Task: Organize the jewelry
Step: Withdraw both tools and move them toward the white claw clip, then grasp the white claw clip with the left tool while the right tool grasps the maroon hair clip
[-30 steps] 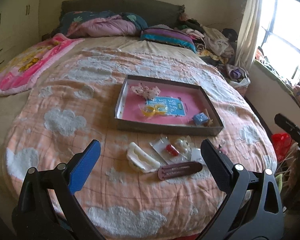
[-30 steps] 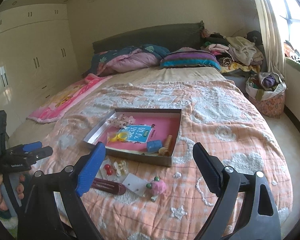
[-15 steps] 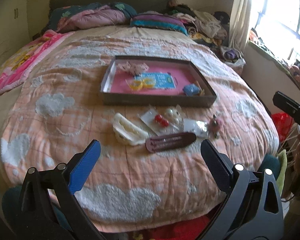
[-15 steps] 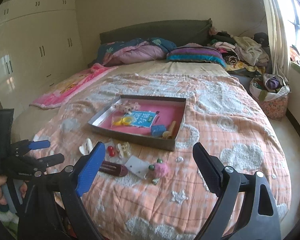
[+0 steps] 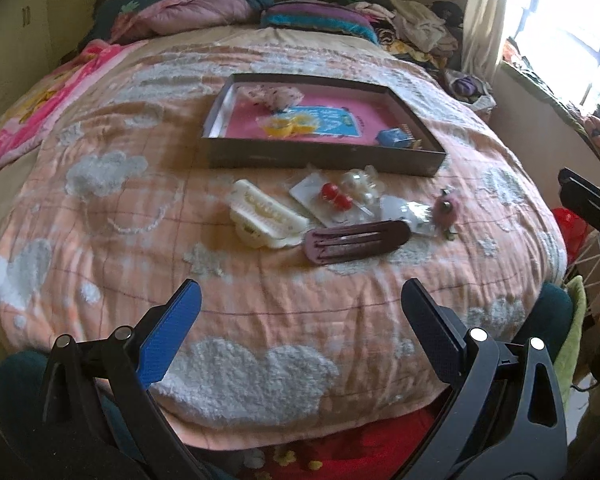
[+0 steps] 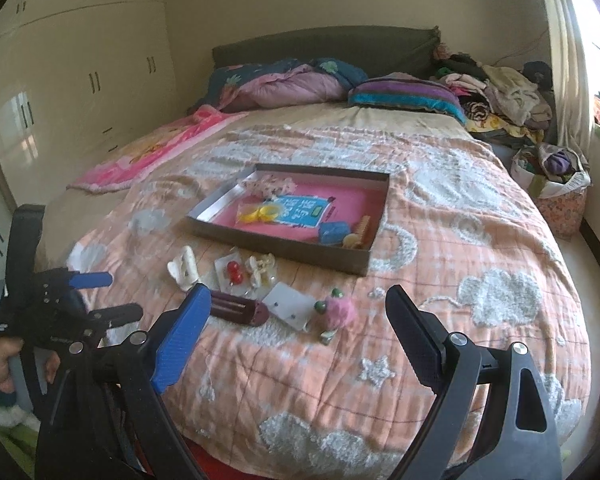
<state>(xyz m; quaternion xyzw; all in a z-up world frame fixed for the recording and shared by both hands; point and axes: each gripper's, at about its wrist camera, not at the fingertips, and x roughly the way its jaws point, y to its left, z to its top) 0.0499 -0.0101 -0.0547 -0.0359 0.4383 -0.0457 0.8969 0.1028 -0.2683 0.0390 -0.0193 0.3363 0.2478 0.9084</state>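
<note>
A shallow brown tray with a pink floor lies on the bed and holds a bow, a yellow piece, a blue card and a blue box. In front of it lie a cream claw clip, a dark maroon barrette, red bead earrings on a card, a pearly clip, a white card and a pink fuzzy ornament. My left gripper is open and empty, short of these items. My right gripper is open and empty.
The bed has a peach quilt with white clouds. Pillows and bedding are piled at the headboard. A pink blanket lies at the left. Wardrobes line the left wall. A clothes basket stands by the window.
Both grippers have drawn nearer the bed's foot and dipped lower, so the loose items sit closer and larger. Nothing on the bed has moved. Both stay open.
</note>
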